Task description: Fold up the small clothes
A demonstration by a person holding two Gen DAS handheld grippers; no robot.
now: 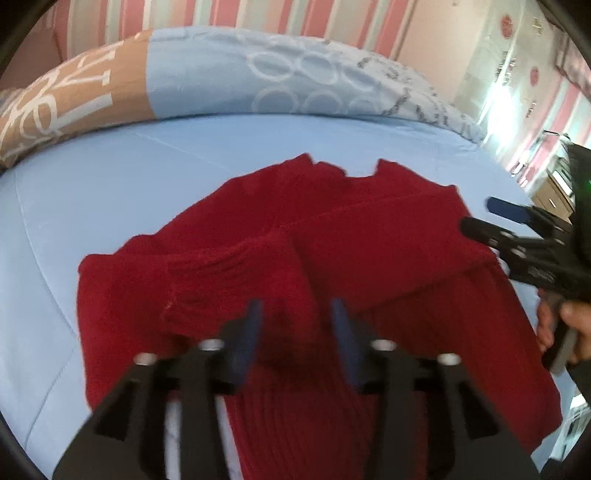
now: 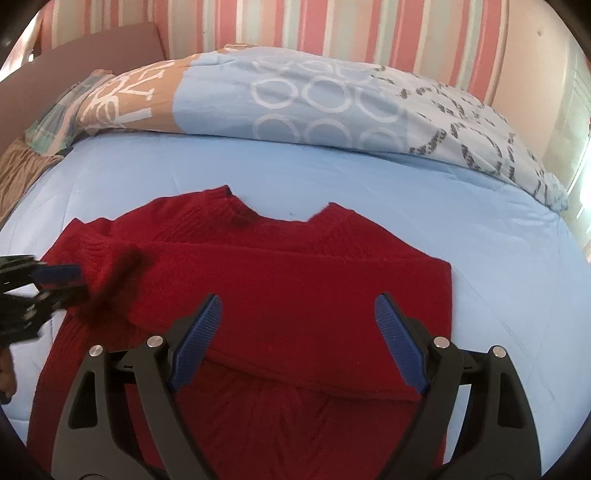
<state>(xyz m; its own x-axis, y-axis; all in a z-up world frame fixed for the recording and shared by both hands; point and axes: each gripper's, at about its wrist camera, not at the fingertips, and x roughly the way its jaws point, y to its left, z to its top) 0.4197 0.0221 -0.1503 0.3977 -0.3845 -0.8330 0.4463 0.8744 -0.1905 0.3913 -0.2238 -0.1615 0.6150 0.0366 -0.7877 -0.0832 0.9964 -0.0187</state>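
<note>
On the light-blue bedsheet (image 2: 332, 177), directly beneath both spread, empty grippers, the red knitted sweater (image 2: 295, 280) is laid collar-away, sleeves folded crosswise, its hem nearest the left gripper (image 1: 295, 325) and right gripper (image 2: 299, 332) alike.

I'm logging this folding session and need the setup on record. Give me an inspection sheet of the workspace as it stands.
Surface: bed with a light blue sheet, smooth around the garment.
Job's things: red knit sweater lying flat, neckline toward the pillows, both sleeves folded across the body.
Clutter: patterned duvet bunched along the far side of the bed; tan fabric at the far left edge.
Grippers: left gripper open over the sweater, holding nothing; right gripper wide open above it, holding nothing.
Cables: nothing seen.
Surroundings: pink-striped wall; bright window at right.
</note>
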